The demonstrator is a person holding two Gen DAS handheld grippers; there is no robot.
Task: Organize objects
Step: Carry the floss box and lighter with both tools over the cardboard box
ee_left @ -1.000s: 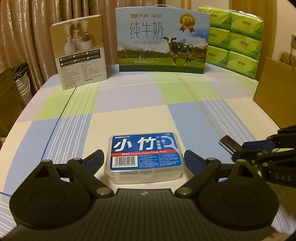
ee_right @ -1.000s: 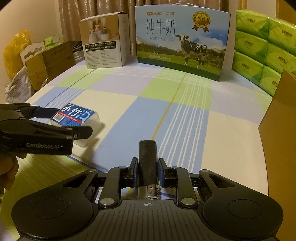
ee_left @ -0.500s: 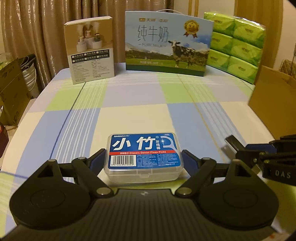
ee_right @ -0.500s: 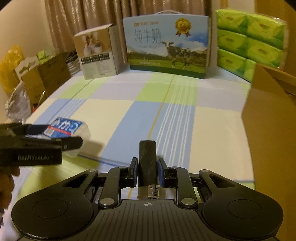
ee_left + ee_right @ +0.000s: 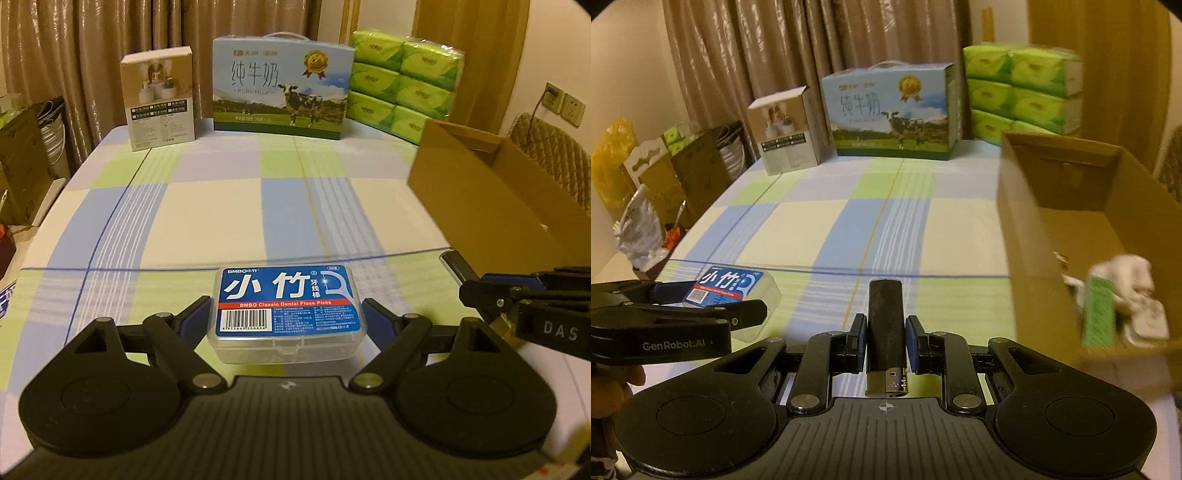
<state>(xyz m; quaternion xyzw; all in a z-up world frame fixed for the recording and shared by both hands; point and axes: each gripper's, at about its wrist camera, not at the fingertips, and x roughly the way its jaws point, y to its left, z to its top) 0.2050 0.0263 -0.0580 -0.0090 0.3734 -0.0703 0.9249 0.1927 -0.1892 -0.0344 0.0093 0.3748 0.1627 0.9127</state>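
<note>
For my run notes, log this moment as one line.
left claw: gripping floss pick box | right claw: gripping black lighter | cardboard box: open, right

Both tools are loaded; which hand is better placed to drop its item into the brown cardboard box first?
Probably the right. The right tool, shut on the black lighter, sits beside the open brown cardboard box. The left tool, clamping the clear floss-pick box with the blue label, is farther from it, with the right tool in between.
</note>
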